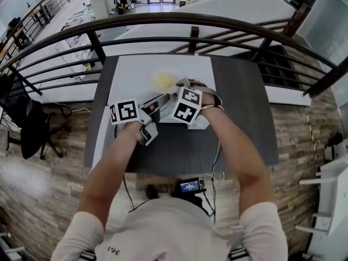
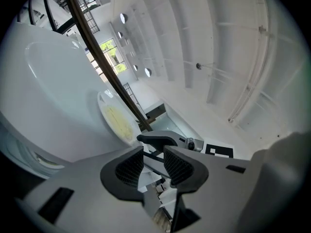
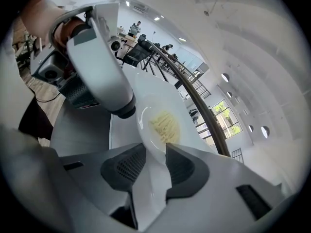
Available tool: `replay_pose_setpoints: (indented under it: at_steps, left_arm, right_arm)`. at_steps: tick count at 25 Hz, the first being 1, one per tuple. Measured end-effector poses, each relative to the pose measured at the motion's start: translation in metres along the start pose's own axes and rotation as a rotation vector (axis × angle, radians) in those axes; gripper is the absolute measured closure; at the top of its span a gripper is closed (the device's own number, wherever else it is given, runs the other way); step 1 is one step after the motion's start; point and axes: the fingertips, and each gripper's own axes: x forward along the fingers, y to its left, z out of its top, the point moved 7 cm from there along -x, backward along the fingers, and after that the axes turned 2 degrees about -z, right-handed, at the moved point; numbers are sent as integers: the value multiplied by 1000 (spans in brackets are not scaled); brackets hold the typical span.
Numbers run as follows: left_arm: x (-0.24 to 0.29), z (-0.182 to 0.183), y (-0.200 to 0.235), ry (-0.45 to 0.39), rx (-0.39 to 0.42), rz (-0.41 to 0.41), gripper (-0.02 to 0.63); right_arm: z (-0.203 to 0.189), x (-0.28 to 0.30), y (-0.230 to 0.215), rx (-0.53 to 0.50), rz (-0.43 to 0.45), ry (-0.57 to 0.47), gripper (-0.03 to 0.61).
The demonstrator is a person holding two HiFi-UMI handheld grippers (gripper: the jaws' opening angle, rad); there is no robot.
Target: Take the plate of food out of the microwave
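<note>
A white plate point(image 1: 165, 81) with pale yellow food lies on a white top point(image 1: 130, 72) at the far middle of the dark table point(image 1: 242, 118). My right gripper point(image 1: 179, 87) reaches it from the near side. In the right gripper view the plate point(image 3: 163, 125) has its near rim between the jaws of the right gripper point(image 3: 155, 164), which stand a little apart around the rim without a clear squeeze. My left gripper point(image 1: 156, 103) hovers just left of it, open and empty point(image 2: 153, 164), and sees the plate point(image 2: 119, 120) ahead.
A curved dark railing point(image 1: 190, 23) runs just beyond the table, with a lower floor far below. A small device with a lit screen point(image 1: 190, 187) and cables hang under the table's near edge. Brick-patterned floor lies on both sides.
</note>
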Motion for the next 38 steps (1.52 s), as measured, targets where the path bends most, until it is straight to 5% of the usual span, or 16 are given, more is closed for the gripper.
replay_pose_setpoints:
  at_steps: [16, 26, 31, 38]
  left_arm:
    - [6, -2, 10, -33, -60, 4, 498]
    - [7, 3, 6, -49, -64, 1, 497]
    - [7, 7, 9, -46, -23, 22, 497]
    - [12, 1, 6, -53, -64, 9, 499]
  right_arm:
    - [-10, -2, -3, 138, 65, -57, 425]
    - [-17, -3, -3, 396, 151, -120, 405]
    - [-16, -3, -2, 398, 150, -100, 399]
    - [-18, -4, -3, 382, 166, -53, 385]
